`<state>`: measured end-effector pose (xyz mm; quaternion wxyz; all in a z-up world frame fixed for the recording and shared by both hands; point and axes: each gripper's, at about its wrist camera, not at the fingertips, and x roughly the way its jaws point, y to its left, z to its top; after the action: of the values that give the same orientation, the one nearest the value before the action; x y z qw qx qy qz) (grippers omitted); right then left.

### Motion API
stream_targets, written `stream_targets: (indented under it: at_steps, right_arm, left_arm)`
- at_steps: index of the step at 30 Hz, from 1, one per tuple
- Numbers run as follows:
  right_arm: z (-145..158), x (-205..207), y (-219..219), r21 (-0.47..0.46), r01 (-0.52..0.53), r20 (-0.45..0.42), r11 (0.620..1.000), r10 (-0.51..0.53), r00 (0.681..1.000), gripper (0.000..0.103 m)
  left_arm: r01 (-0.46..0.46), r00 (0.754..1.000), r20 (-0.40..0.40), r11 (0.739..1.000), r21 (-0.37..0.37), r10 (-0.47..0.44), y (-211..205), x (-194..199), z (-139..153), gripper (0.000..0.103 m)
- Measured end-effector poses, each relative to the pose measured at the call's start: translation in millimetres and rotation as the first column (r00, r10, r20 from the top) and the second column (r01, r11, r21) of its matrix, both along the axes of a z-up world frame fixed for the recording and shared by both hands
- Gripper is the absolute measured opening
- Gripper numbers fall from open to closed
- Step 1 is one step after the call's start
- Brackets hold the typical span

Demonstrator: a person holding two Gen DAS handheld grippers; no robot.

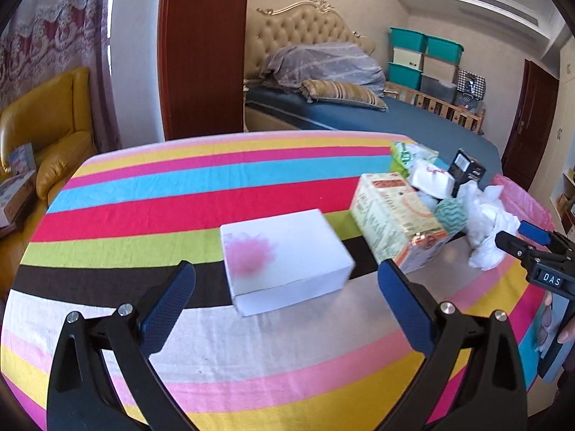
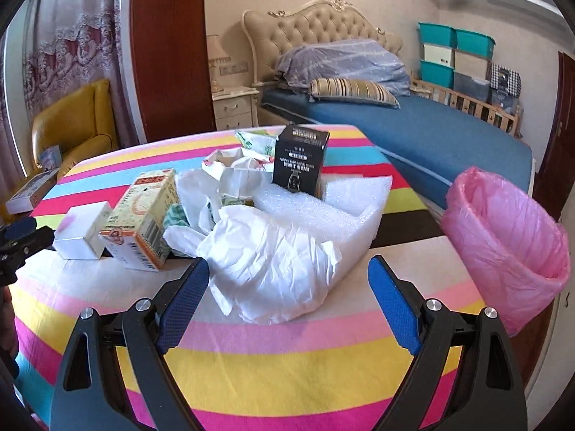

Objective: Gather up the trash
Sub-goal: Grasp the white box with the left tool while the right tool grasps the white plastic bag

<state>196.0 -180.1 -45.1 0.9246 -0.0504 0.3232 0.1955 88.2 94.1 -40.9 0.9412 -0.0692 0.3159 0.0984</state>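
Crumpled white plastic bag near counter front edge, dead ahead between spread, empty fingers of right hand-held gripper; left hand-held gripper, likewise released, facing small white cardboard box; pink-lined bin off right edge.

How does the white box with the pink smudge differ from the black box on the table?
The white box lies flat and low; the black box stands upright and tall. The white box is nearly plain with a pink mark; the black box carries printed text. The white box sits apart at the left end; the black box stands among wrappers. Both are closed cardboard cartons.
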Motion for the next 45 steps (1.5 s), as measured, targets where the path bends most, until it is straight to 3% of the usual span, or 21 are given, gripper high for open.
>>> stream_targets:
  at_steps: [6, 7, 9, 14, 24, 25, 32, 45]
  right_arm:
    - [-1.3, 2.8, 6.7, -0.004, -0.021, -0.017, 1.0, 0.021, 1.0, 0.083]
    - [-1.4, 3.1, 8.0, -0.007, -0.03, -0.018, 1.0, 0.03, 0.999, 0.079]
    - [-2.3, 4.6, 10.0, -0.011, -0.041, -0.025, 0.999, 0.041, 0.999, 0.063]
    - [-1.2, 3.6, 4.1, 0.032, -0.044, -0.026, 0.999, 0.045, 0.999, 0.044]
    - [0.5, 0.1, 2.8, 0.058, -0.057, -0.017, 0.997, 0.058, 0.998, 0.041]
    - [0.8, -0.7, 2.1, 0.061, -0.057, -0.014, 0.996, 0.058, 0.998, 0.04]
    - [3.8, -6.4, 2.8, 0.057, -0.067, 0.015, 0.996, 0.066, 0.998, 0.037]
    - [11.1, -17.1, -1.2, 0.072, -0.061, 0.07, 0.995, 0.056, 0.996, 0.035]
  left_arm:
    - [-0.013, 0.999, -0.045, 1.0, -0.012, 0.012, 3.9, 8.2, -9.8, 0.098]
    - [-0.016, 0.998, -0.056, 1.0, -0.008, 0.015, 3.1, 11.7, -11.1, 0.098]
    - [-0.018, 0.997, -0.079, 1.0, -0.003, 0.017, 1.9, 18.0, -13.8, 0.098]
    - [-0.045, 0.992, -0.121, 0.999, 0.013, 0.046, -0.8, 34.3, -17.8, 0.098]
    - [-0.082, 0.979, -0.185, 0.996, 0.033, 0.086, -0.8, 59.8, -28.0, 0.097]
    - [-0.086, 0.98, -0.18, 0.996, 0.031, 0.09, -0.3, 59.3, -27.4, 0.091]
    - [-0.078, 0.99, -0.115, 0.997, 0.016, 0.079, -2.4, 44.9, -20.7, 0.09]
    - [-0.055, 0.993, 0.101, 0.998, 0.0, 0.055, -20.7, 9.0, 3.7, 0.09]
